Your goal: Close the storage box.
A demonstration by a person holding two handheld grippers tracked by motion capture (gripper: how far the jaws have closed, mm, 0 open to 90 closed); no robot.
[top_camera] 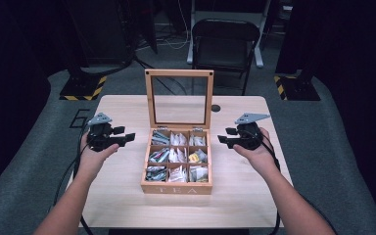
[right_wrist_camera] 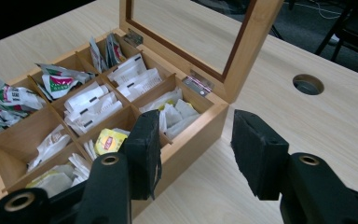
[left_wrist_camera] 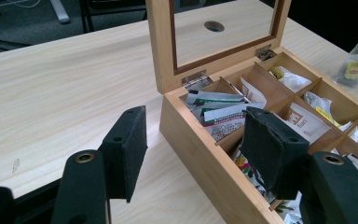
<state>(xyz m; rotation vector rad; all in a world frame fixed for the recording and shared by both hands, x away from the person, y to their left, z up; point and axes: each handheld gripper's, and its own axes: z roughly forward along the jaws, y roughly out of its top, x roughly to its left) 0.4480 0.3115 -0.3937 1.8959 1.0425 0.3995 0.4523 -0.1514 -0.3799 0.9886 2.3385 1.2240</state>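
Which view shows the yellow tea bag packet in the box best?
The right gripper view: the yellow tea bag packet lies close and unobstructed in its compartment. The high view shows it as a small yellow spot in the wooden tea box; in the left gripper view I cannot pick it out.

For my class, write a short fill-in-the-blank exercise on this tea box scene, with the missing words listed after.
1. The wooden tea box has its glass lid standing ____.
2. Inside, dividers split the box into ____ compartments.
3. The left tool and right tool hang with nothing between their pads, one on each ____ of the box.
4. The word on the box's front reads ____.

Missing words: open; nine; side; TEA
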